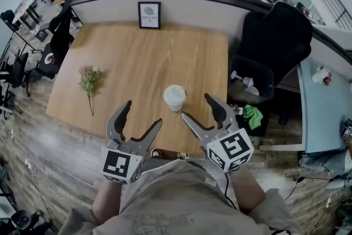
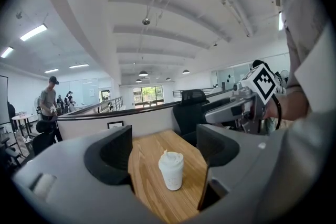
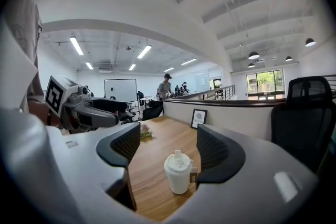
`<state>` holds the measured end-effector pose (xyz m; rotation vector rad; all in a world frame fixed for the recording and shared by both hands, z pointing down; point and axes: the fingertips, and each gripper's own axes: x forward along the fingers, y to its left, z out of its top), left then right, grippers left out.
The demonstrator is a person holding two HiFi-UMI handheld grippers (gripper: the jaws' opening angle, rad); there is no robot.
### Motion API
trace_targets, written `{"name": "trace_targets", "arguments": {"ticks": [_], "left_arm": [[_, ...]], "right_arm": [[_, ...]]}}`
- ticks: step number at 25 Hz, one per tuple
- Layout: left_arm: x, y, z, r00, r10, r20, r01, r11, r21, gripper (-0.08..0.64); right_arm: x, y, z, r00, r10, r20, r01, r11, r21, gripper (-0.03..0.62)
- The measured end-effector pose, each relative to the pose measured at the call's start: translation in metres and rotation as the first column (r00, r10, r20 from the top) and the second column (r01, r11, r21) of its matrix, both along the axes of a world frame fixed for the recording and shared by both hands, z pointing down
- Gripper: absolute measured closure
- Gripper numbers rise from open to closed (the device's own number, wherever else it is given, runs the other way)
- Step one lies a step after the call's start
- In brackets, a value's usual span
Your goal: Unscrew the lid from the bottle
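A small white bottle (image 1: 175,98) with a white lid stands upright near the front edge of the wooden table (image 1: 137,58). It also shows ahead of the jaws as the bottle (image 2: 171,169) in the left gripper view and the bottle (image 3: 178,172) in the right gripper view. My left gripper (image 1: 141,114) hangs open just before the table's front edge, left of the bottle. My right gripper (image 1: 196,107) is open too, close to the bottle's right. Neither touches it, and nothing sits between either pair of jaws.
A sprig of dried flowers (image 1: 88,81) lies on the table's left. A small framed picture (image 1: 149,15) stands at the far edge against a low partition. A black office chair (image 1: 280,41) and a bin (image 1: 252,80) stand right of the table.
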<state>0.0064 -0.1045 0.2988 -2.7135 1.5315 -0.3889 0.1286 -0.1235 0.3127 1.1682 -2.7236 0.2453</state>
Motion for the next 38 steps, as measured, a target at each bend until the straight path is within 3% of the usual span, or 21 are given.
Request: {"name": "trace_targets", "arguments": {"ticks": [6, 9, 13, 17, 29, 35, 38], "left_arm": [[0.001, -0.008, 0.036, 0.998, 0.023, 0.054, -0.024, 1.0, 0.01, 0.178], [0.002, -0.018, 0.072, 0.997, 0.046, 0.059, -0.043, 0.998, -0.041, 0.176], [0.008, -0.026, 0.114, 0.99, 0.1, 0.103, -0.091, 0.992, -0.086, 0.172], [0.02, -0.039, 0.143, 0.981, 0.165, 0.1, -0.153, 0.981, -0.118, 0.15], [0.049, -0.081, 0.232, 0.949, 0.306, 0.08, -0.285, 0.937, -0.203, 0.149], [0.055, -0.096, 0.249, 0.939, 0.343, 0.011, -0.338, 0.93, -0.143, 0.147], [0.061, -0.1, 0.261, 0.933, 0.36, 0.001, -0.357, 0.924, -0.135, 0.147]], "right_arm": [[-0.007, -0.007, 0.019, 1.0, -0.018, 0.006, 0.018, 0.999, -0.031, 0.264], [-0.013, -0.017, 0.028, 1.0, -0.023, 0.004, 0.023, 0.999, -0.032, 0.261], [-0.027, -0.032, 0.05, 0.999, -0.05, -0.004, 0.05, 0.997, -0.066, 0.197], [-0.037, -0.049, 0.078, 0.996, -0.061, -0.064, 0.054, 0.993, -0.103, 0.179], [-0.065, -0.085, 0.141, 0.991, -0.076, -0.106, 0.058, 0.985, -0.165, 0.179], [-0.083, -0.093, 0.157, 0.985, -0.088, -0.146, 0.066, 0.987, -0.149, 0.179], [-0.085, -0.098, 0.161, 0.985, -0.053, -0.166, 0.035, 0.993, -0.11, 0.179]]}}
